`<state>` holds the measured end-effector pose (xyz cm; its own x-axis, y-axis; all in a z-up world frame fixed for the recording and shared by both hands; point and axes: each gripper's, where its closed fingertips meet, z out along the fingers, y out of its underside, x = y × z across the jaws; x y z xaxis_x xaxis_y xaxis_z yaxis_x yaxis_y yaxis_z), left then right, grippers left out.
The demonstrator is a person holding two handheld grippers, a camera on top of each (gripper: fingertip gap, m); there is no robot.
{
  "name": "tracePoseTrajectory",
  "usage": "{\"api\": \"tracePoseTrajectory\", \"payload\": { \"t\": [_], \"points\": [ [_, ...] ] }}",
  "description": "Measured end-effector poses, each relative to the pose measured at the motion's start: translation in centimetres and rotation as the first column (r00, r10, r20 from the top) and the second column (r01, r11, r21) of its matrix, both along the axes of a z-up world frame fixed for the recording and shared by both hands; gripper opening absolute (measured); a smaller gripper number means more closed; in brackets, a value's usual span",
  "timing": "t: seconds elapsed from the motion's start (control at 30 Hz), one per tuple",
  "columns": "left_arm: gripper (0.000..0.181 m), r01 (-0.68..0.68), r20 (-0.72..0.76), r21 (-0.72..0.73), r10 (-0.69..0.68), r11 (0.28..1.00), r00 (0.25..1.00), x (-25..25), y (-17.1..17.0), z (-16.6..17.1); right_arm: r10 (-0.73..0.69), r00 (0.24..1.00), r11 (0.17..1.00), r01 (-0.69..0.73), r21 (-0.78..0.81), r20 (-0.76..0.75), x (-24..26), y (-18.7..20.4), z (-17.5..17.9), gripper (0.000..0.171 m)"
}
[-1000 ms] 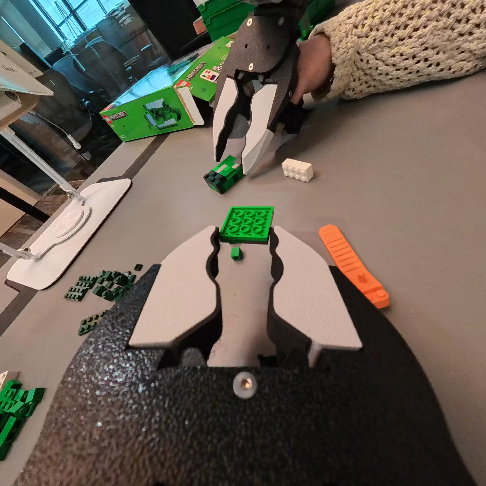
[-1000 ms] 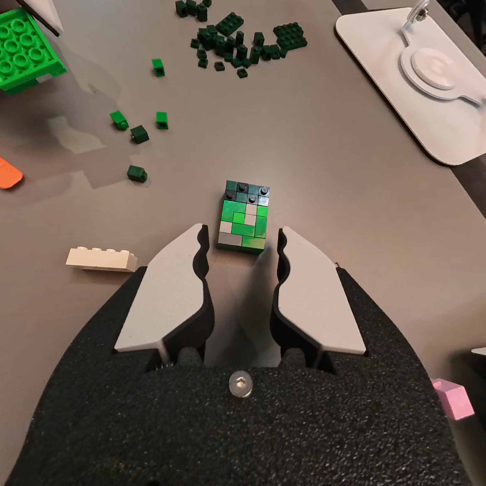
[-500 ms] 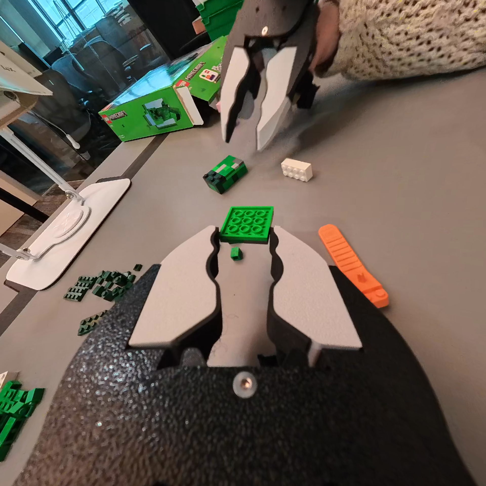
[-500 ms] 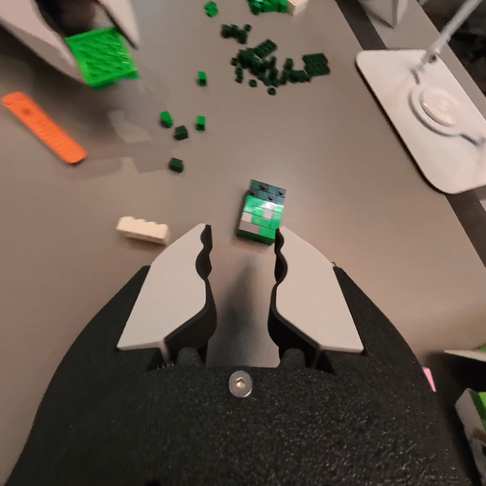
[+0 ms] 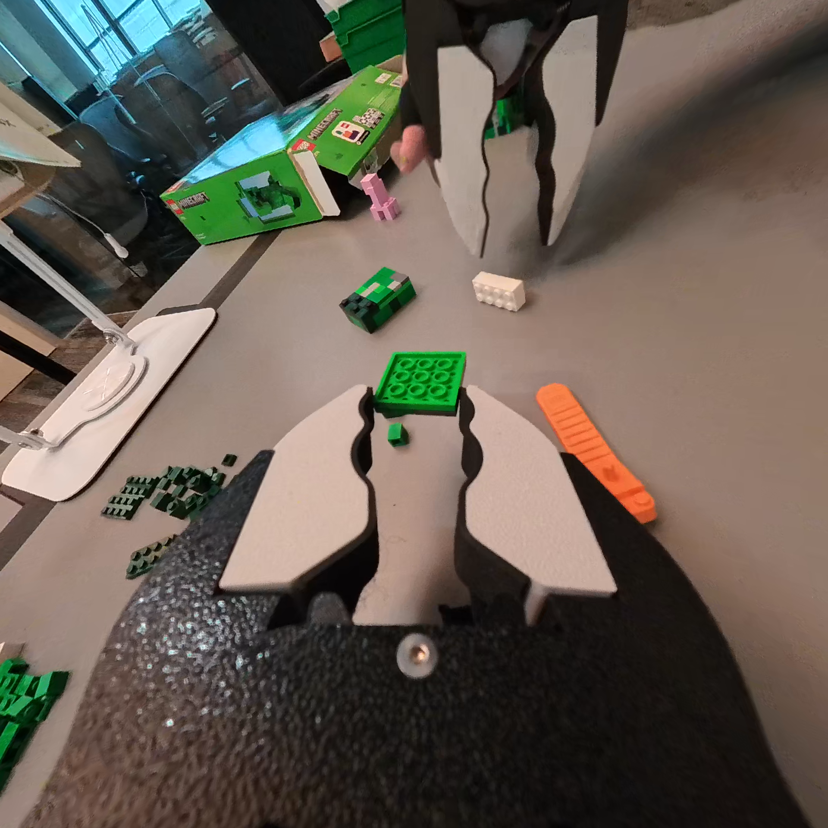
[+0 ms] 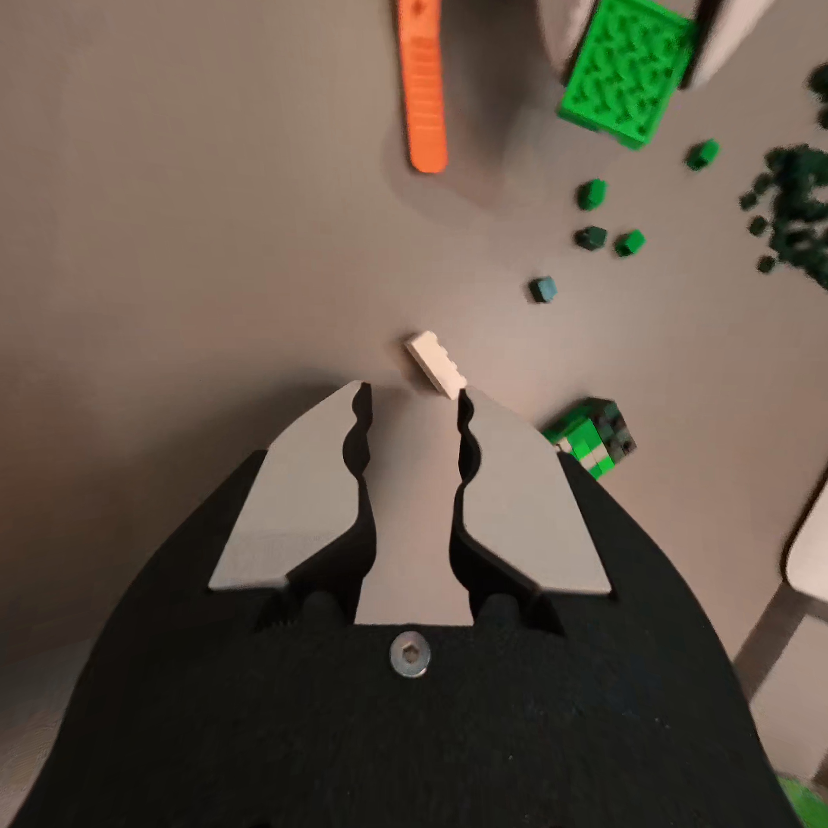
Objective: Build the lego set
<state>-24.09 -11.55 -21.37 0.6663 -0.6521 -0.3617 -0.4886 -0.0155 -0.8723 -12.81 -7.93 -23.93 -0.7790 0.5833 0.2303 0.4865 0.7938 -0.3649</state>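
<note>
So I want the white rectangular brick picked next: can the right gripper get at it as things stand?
Probably yes. The right gripper is open and empty, the white rectangular brick lies just past its fingertips on bare grey table, with nothing between.

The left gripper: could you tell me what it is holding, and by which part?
The left gripper holds the bright green plate by two opposite side edges, at its fingertips.
</note>
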Motion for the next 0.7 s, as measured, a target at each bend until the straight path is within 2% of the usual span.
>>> {"api": "tracePoseTrajectory", "payload": {
  "t": [0.17, 0.43, 0.53, 0.6, 0.7],
  "points": [
    [0.036, 0.008, -0.005, -0.002, -0.008, 1.0, 1.0, 0.2, 0.0, -0.1, 0.112, 0.991, 0.984, -0.122, 0.127, 0.079, -0.6, 0.2, -0.6, 0.036],
    [0.036, 0.018, -0.004, -0.004, -0.018, 1.0, 1.0, 0.4, -0.1, -0.1, 0.124, 0.982, 0.987, -0.137, 0.088, 0.143, -1.2, 0.3, -1.0, 0.023],
    [0.036, 0.022, -0.011, -0.006, -0.022, 1.0, 1.0, 0.6, -0.1, -0.2, 0.12, 0.977, 0.989, -0.133, 0.064, 0.174, -1.3, 0.3, -1.1, 0.011],
    [0.036, 0.022, -0.01, -0.006, -0.022, 1.0, 1.0, 0.6, -0.1, -0.2, 0.095, 0.968, 0.995, -0.102, 0.015, 0.233, -0.8, 0.2, -1.0, 0.01],
    [0.036, 0.022, -0.005, -0.007, -0.022, 1.0, 1.0, 0.6, -0.1, -0.2, 0.0, 0.903, 0.985, 0.073, -0.153, 0.43, 0.6, -0.5, -0.5, 0.009]
  ]
}}
